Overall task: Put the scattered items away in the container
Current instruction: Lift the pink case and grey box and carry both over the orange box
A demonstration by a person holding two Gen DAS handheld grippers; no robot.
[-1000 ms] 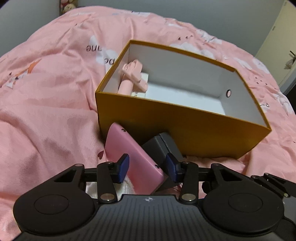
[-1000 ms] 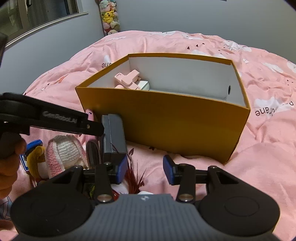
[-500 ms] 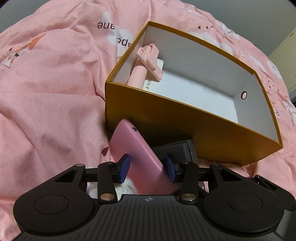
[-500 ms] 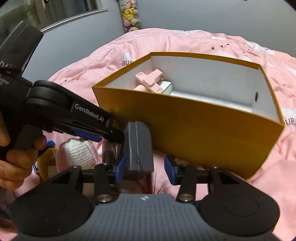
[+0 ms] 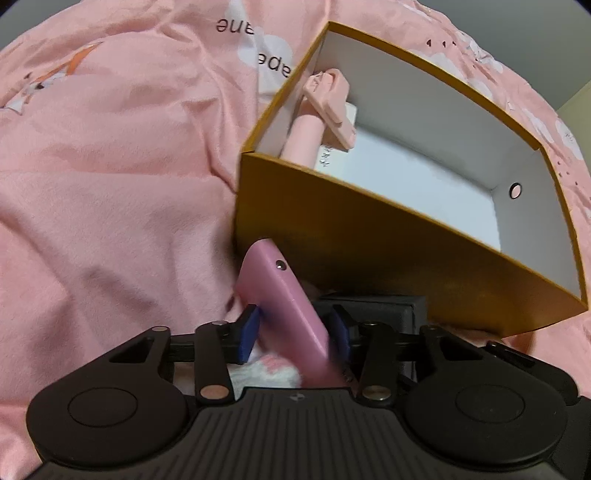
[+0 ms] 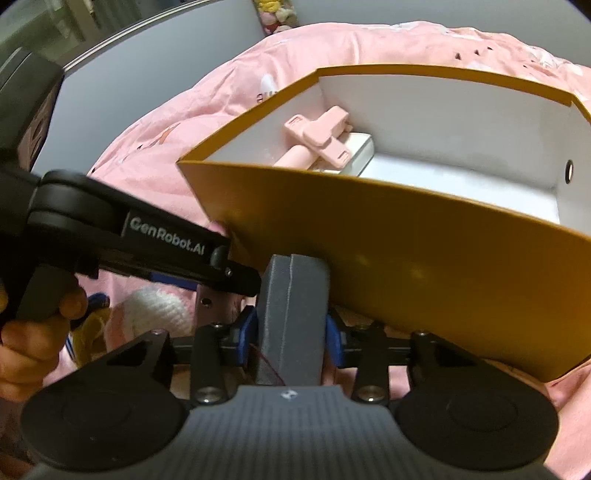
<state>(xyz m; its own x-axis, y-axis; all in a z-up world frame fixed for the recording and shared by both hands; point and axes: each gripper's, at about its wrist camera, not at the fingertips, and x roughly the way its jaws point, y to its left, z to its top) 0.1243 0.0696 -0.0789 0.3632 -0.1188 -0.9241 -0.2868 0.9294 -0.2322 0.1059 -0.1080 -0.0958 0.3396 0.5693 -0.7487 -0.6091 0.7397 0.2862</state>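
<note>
Box [image 5: 369, 236]: orange cardboard outside, white inside, open at the top; sits on a pink bedspread [image 5: 110, 184] with white cloud prints and lettering
Inside box: pink selfie stick [image 5: 317, 114] with a clip head, propped in the left corner over a flat white packet [image 6: 360, 157]; rest of the floor bare
Pink case [image 5: 291, 314]: flat, rounded corners, small hole near its upper end; tilted up against the near wall of the box, outside it
Left gripper [image 5: 293, 328]: blue pads on either side of the pink case; jaws have just been closing; left pad touching the case, right pad blurred, contact hard to judge
Grey box [image 6: 291, 317]: small, dark, seam down its length; standing just outside the near wall of the orange box, beside the pink case
Right gripper [image 6: 290, 334]: jaws have just been closing; both blue pads pressed on the sides of the grey box
Person's hand [image 6: 33, 332]: wrapped round the black handle of the left gripper, seen at the left edge of the right wrist view
Other loose things: white and pink knitted toy [image 6: 155, 306] on the bedspread below the left gripper; something yellow and blue next to it, too hidden to name
Background: grey wall; row of plush toys [image 6: 277, 14] at the far edge of the bed
</note>
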